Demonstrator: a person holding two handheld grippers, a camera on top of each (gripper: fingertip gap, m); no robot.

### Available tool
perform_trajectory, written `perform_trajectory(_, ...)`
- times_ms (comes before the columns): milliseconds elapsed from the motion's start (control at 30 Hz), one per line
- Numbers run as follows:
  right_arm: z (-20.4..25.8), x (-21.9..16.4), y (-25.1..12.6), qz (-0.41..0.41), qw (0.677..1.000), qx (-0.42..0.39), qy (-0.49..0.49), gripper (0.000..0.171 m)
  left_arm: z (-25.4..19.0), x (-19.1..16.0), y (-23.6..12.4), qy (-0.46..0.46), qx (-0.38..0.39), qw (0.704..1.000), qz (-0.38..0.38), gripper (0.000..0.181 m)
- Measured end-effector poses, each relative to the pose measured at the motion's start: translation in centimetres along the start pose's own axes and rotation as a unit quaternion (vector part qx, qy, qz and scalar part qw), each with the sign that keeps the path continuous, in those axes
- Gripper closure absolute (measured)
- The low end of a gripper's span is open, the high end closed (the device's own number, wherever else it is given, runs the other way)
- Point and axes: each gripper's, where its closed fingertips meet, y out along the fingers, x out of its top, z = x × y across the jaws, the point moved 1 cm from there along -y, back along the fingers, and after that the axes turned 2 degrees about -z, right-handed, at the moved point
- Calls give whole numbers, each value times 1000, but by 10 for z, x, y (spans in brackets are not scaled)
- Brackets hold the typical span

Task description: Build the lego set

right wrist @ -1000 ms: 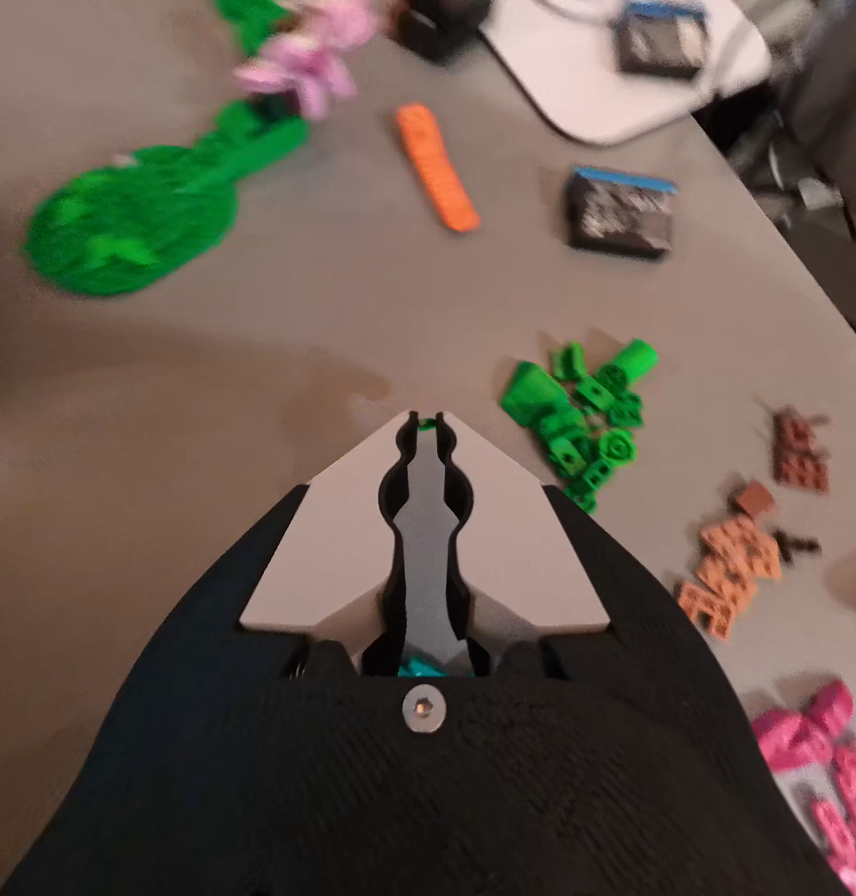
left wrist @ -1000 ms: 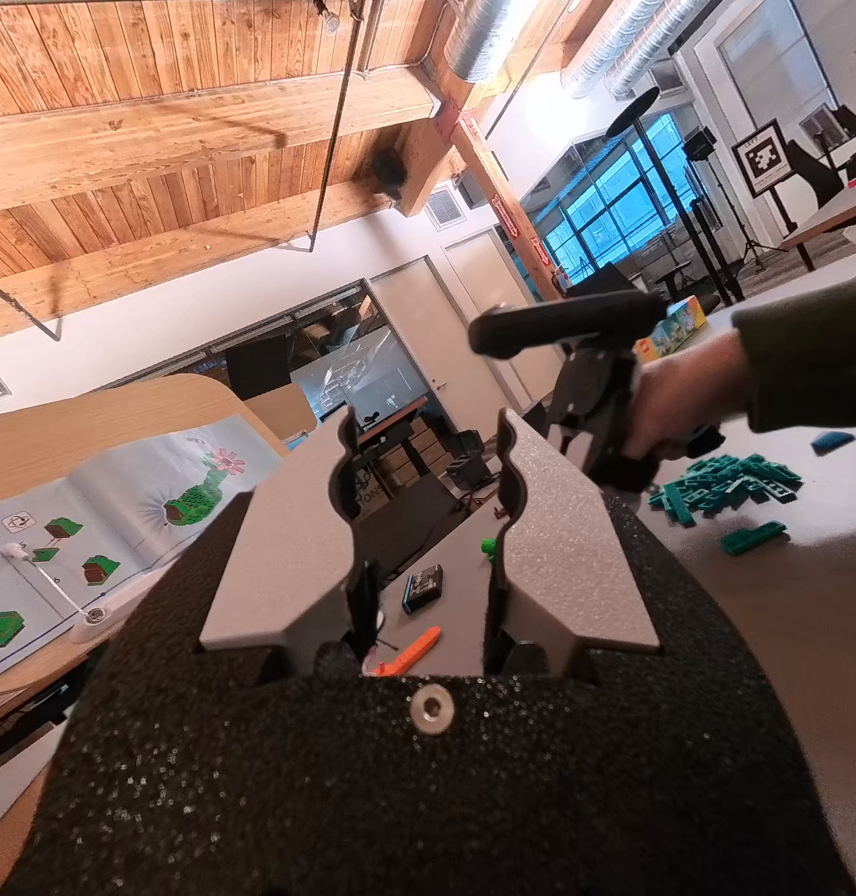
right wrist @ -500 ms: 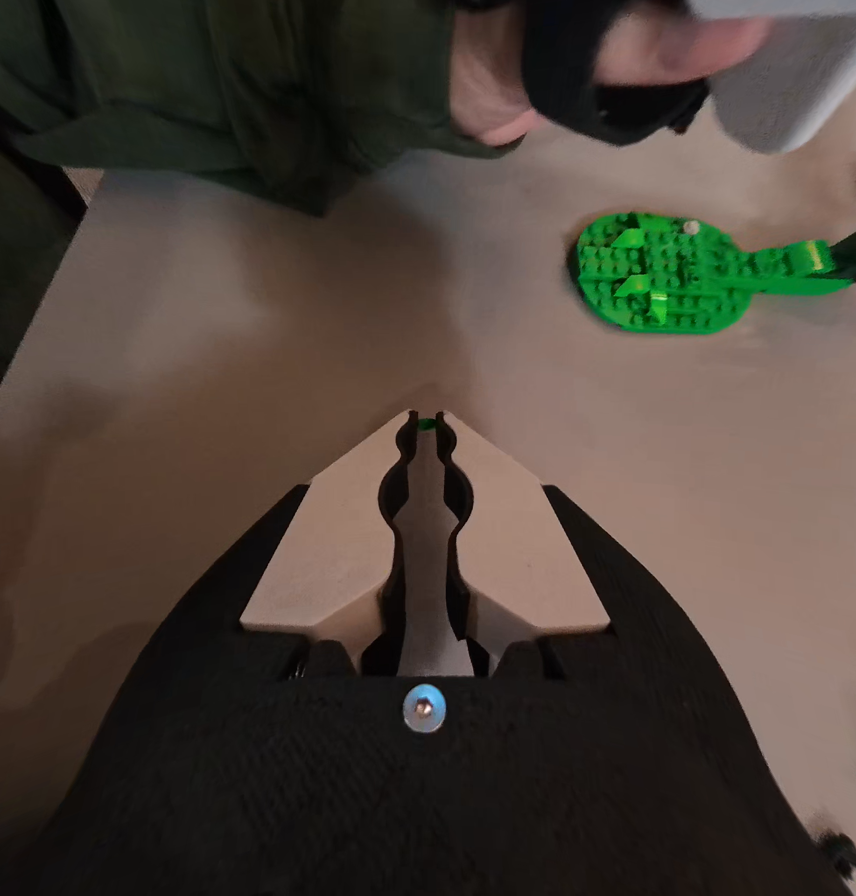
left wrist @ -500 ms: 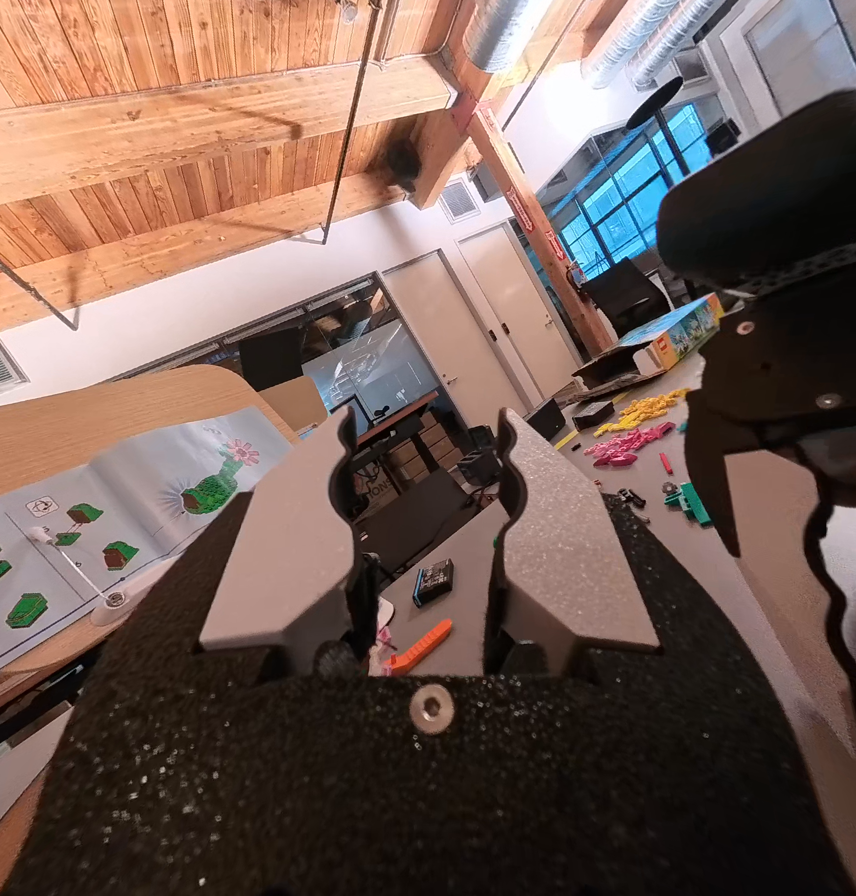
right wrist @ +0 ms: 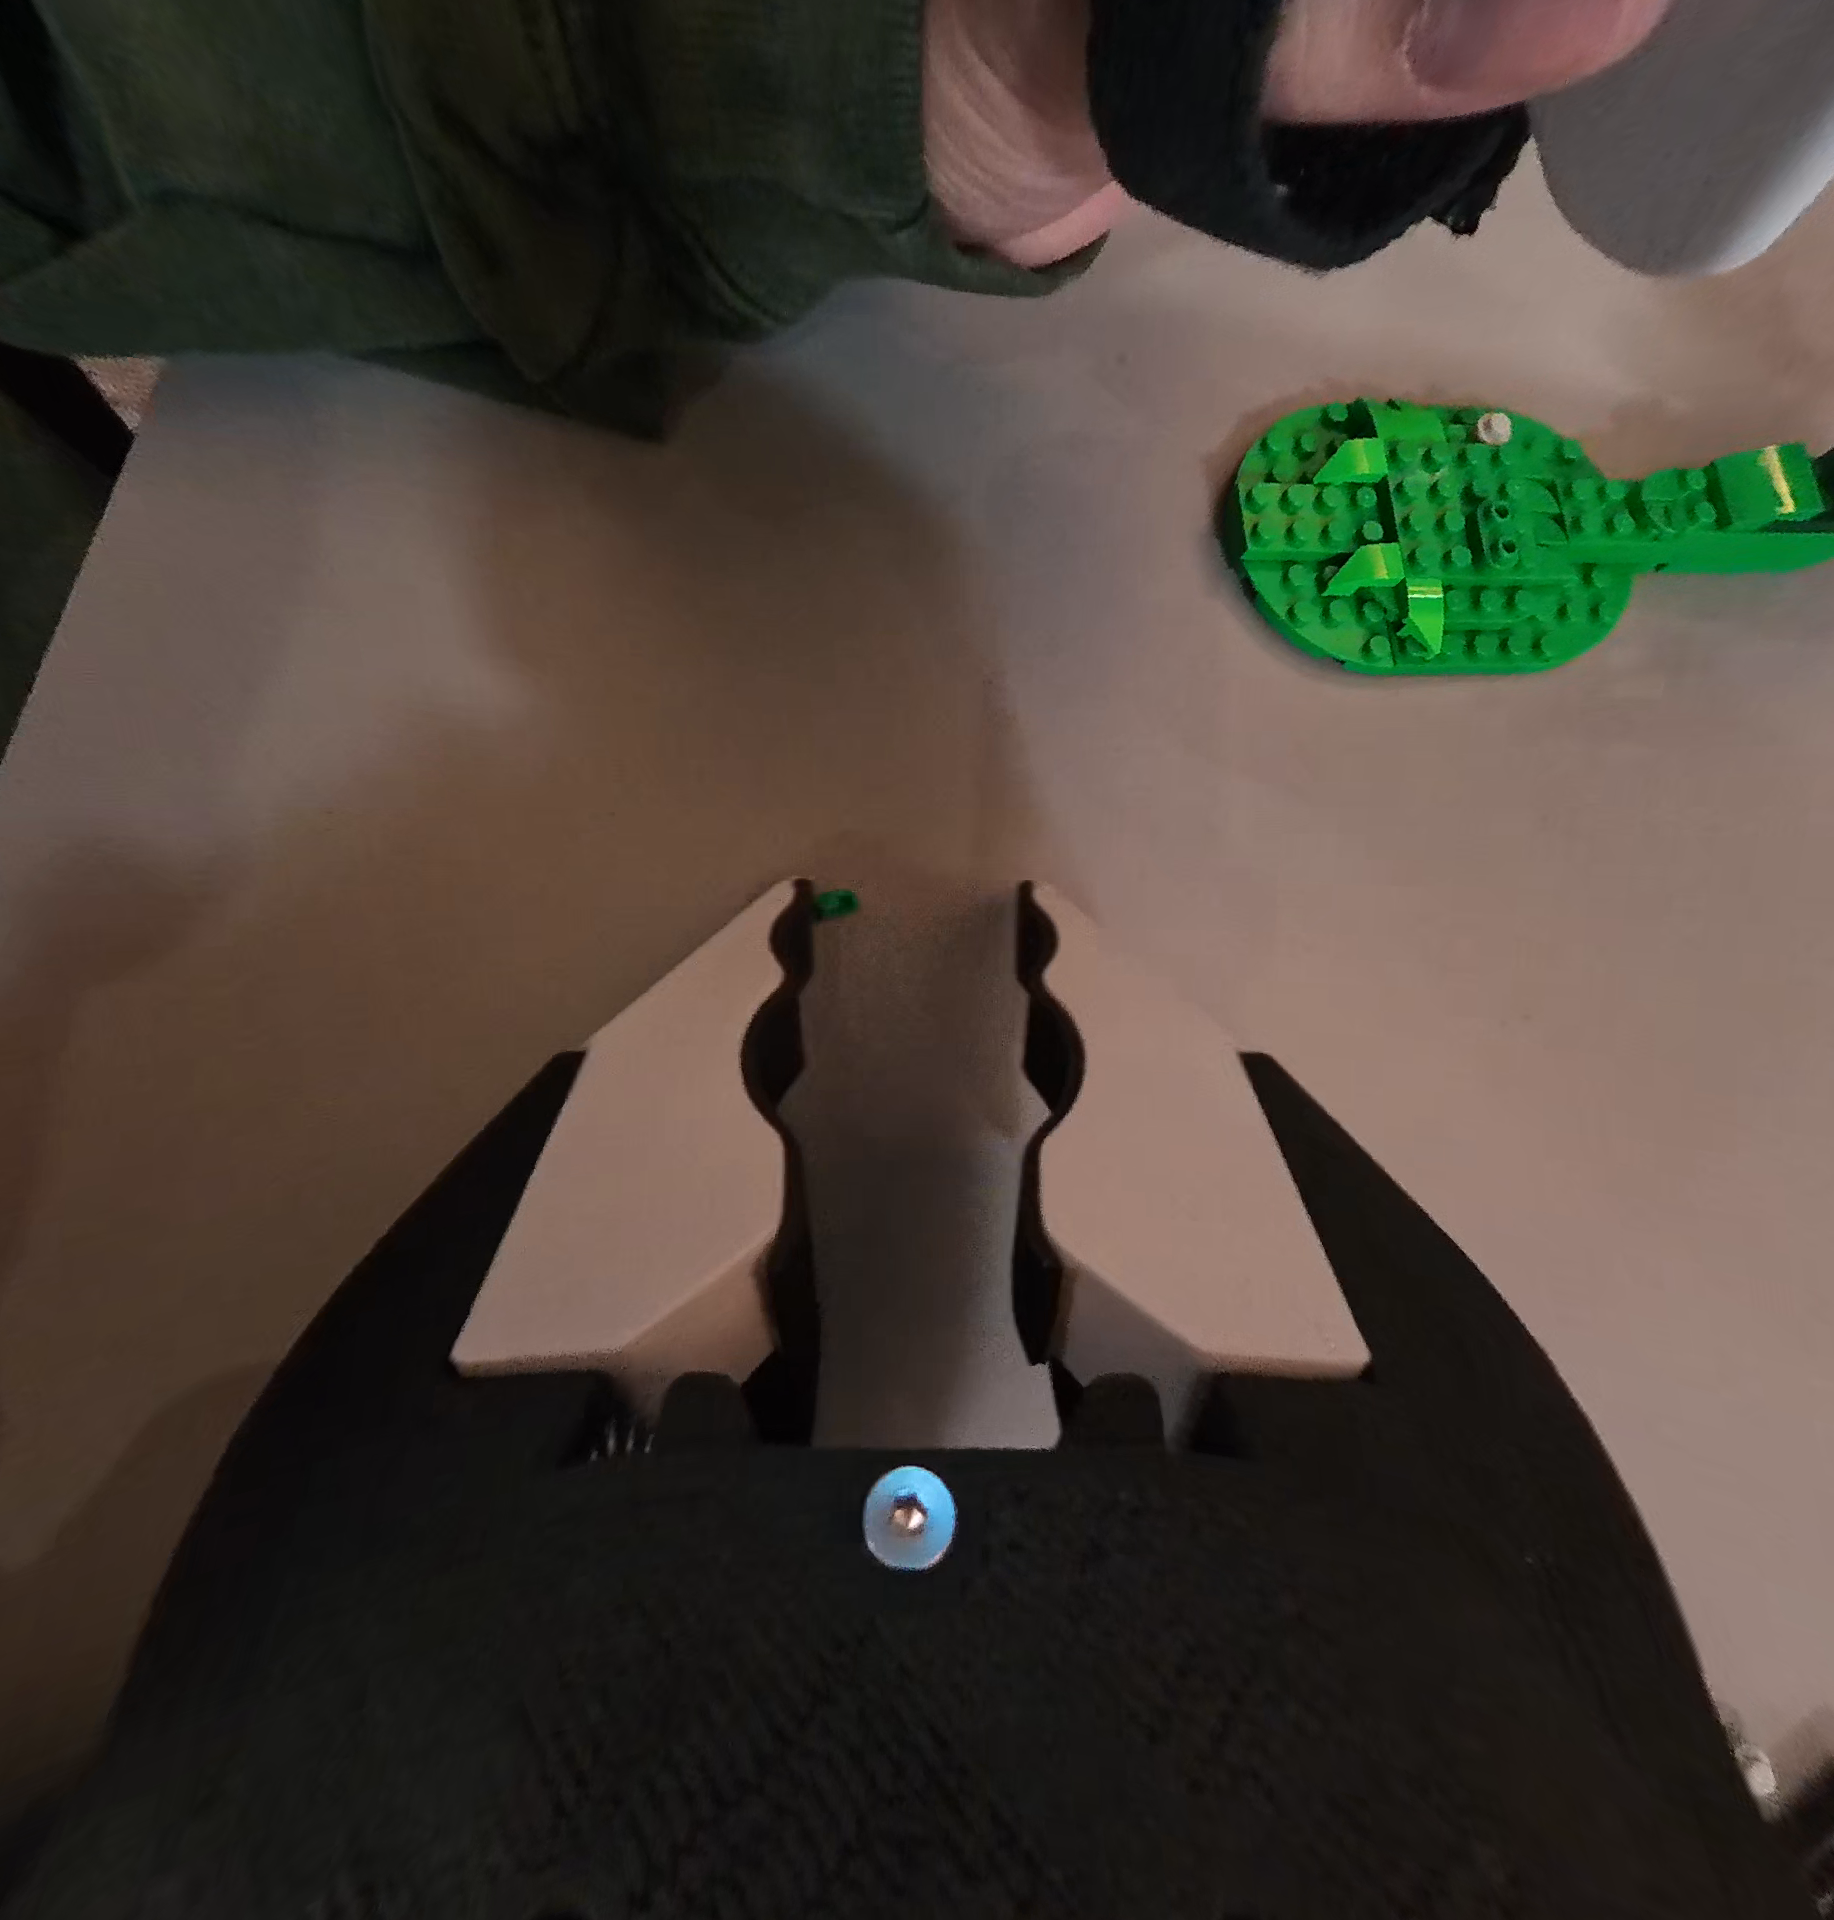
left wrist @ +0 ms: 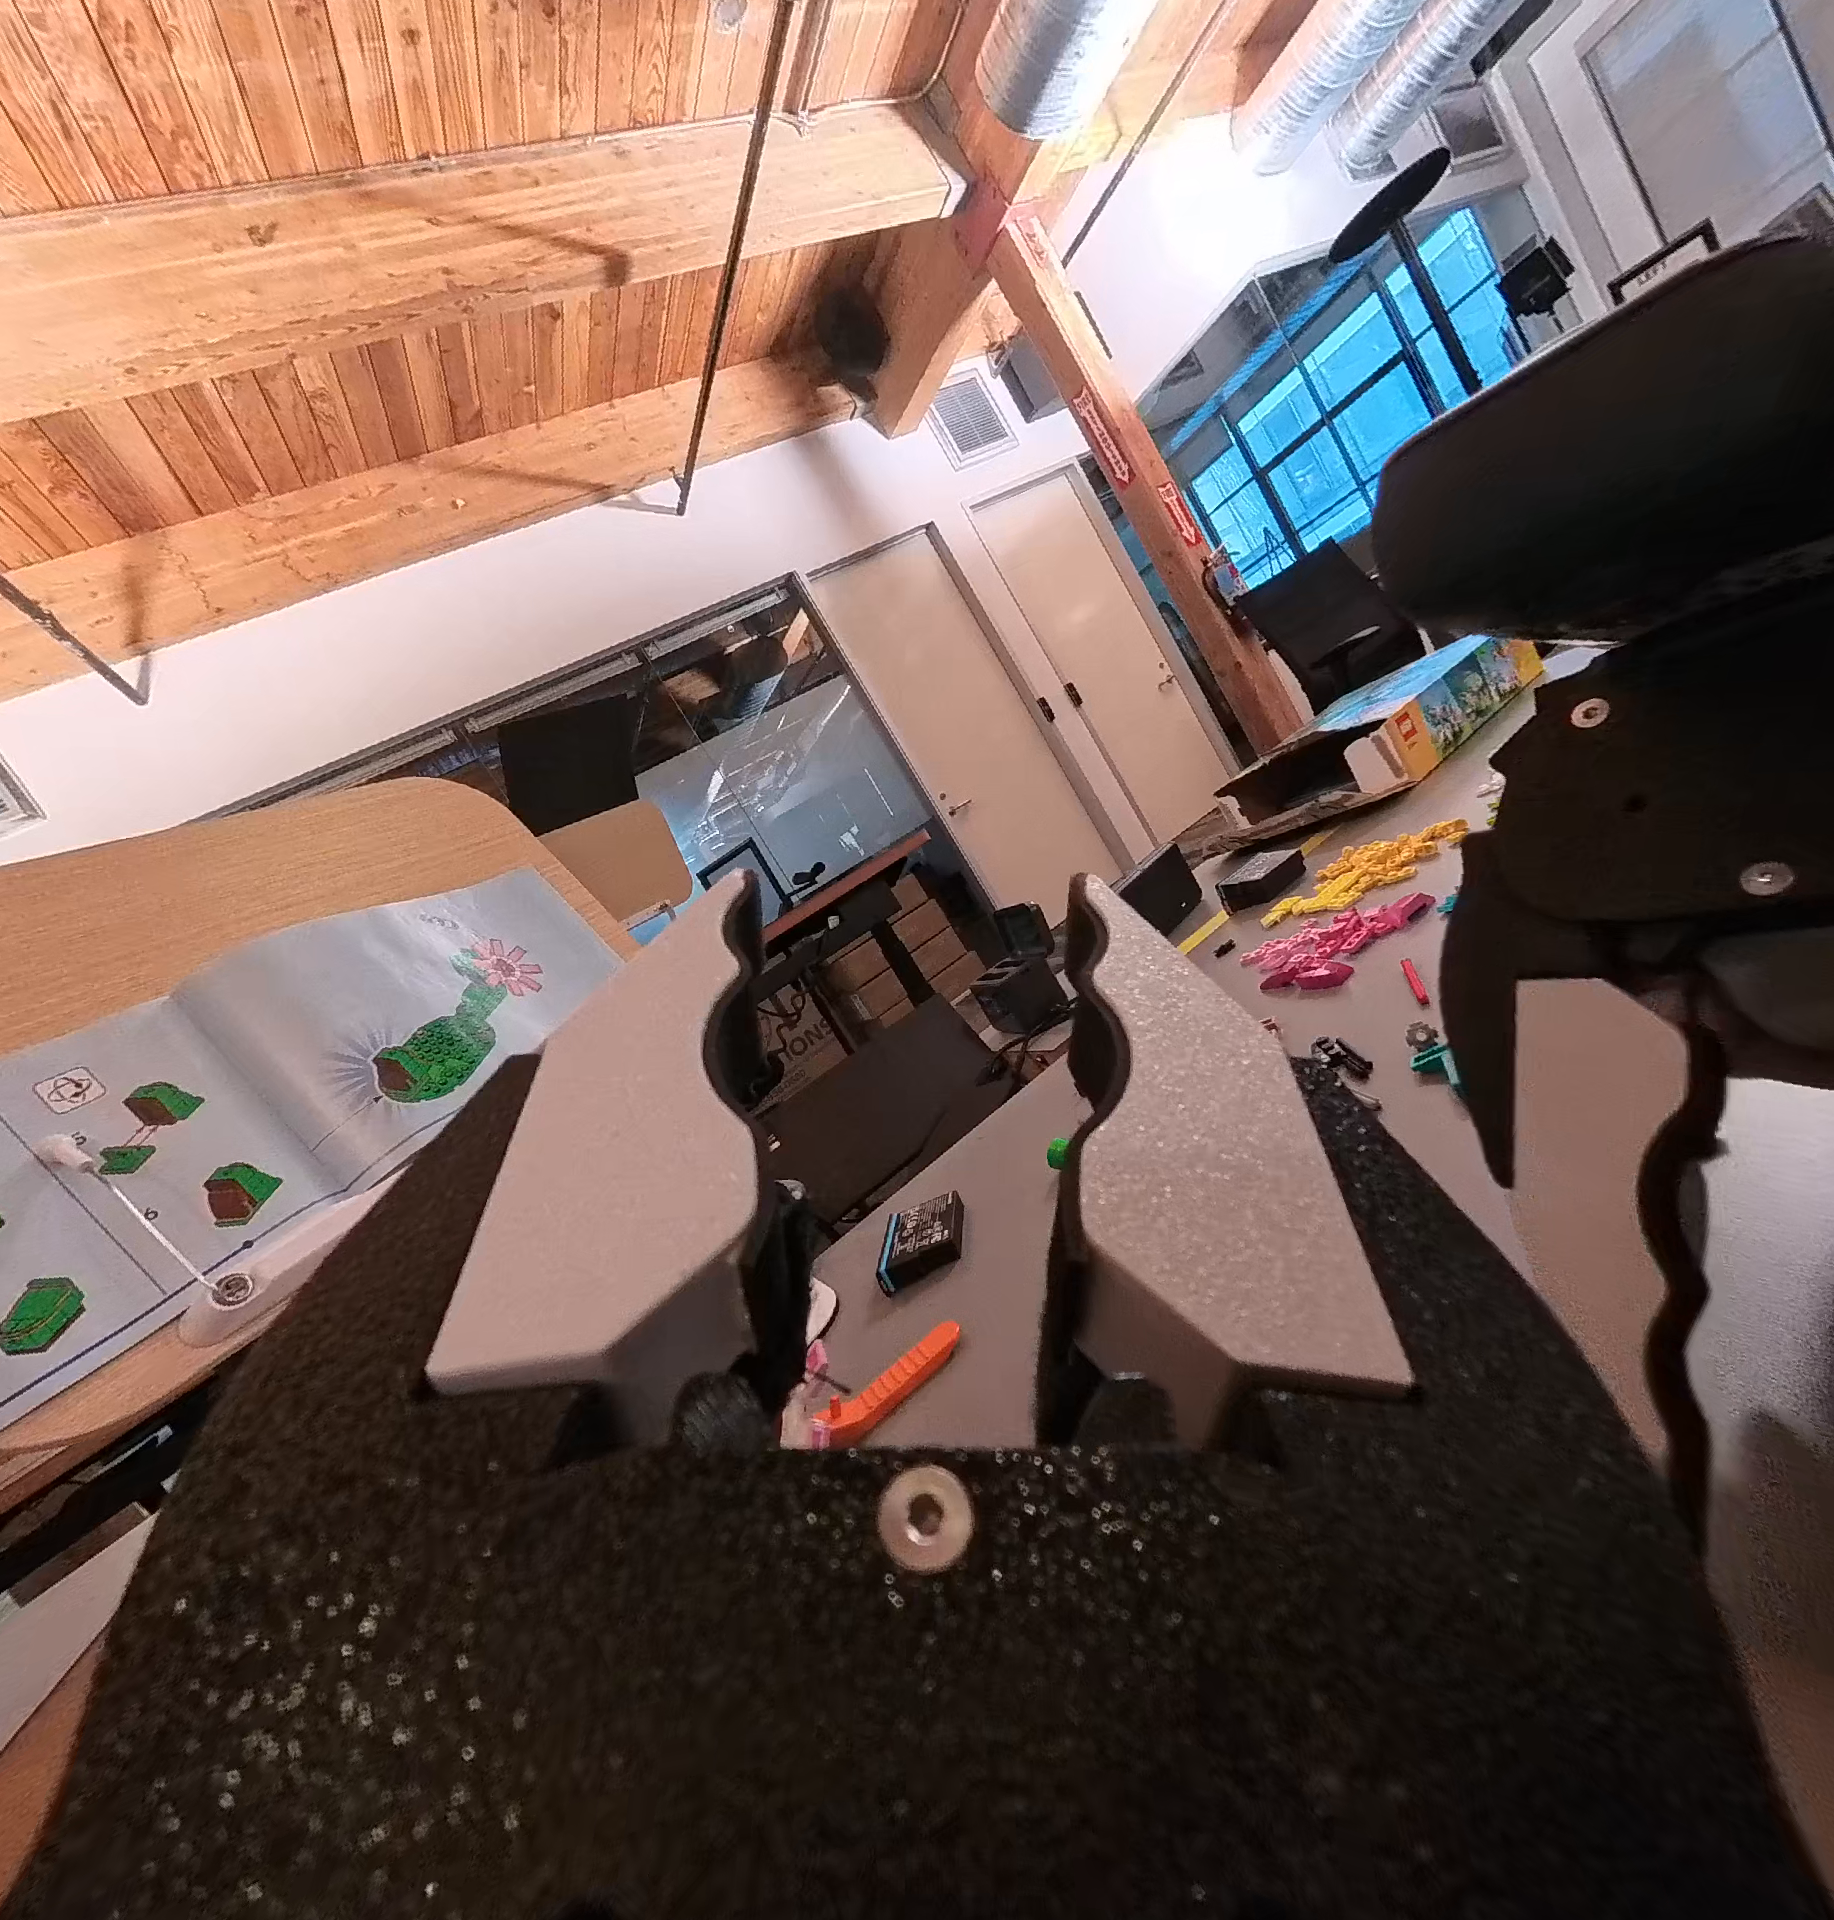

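In the left wrist view, the left gripper (left wrist: 913, 925) is tilted upward, its two grey fingers spread wide with nothing between them. Beyond them a grey tabletop (left wrist: 986, 1164) is seen. Between the fingers, an orange brick separator (left wrist: 892, 1387) and a small black box with a blue edge (left wrist: 921, 1242) lie on it. Toward the far right part of the tabletop, heaps of pink bricks (left wrist: 1328, 940) and yellow bricks (left wrist: 1370, 868) are gathered, with a colourful set box (left wrist: 1432, 717) behind them at the far edge. An open instruction booklet (left wrist: 217, 1091) is propped on a wooden board at the left. The right gripper (left wrist: 1640, 831) fills the right edge as a dark shape.

In the right wrist view, the right gripper (right wrist: 913, 899) is pointed down at the tabletop (right wrist: 580, 727), its fingers parted. A tiny green piece (right wrist: 835, 904) is seen at the inner tip of the left finger; whether it is touching the finger cannot be told. The green lego build (right wrist: 1432, 540), an oval studded plate with a stem, lies flat toward the upper right. A hand (right wrist: 1204, 114) and a dark green sleeve (right wrist: 425, 156) are seen along the top edge.
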Motion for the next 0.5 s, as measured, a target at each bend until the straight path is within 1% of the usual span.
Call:
perform_trajectory(100,0,0,-1,-3,1000,-6,4,120,-1,0,0,0,-2,1000,1,127)
perform_trajectory(167,0,-1,-2,-2,1000,-9,9,115,-1,0,0,0,-2,1000,1,127)
perform_trajectory(333,-1,-2,-17,-12,999,-29,14,114,-2,-1,1,-2,-5,1000,2,126)
perform_trajectory(500,-16,-12,-52,-32,995,-90,34,115,-3,-2,1,-2,-7,1000,3,127)
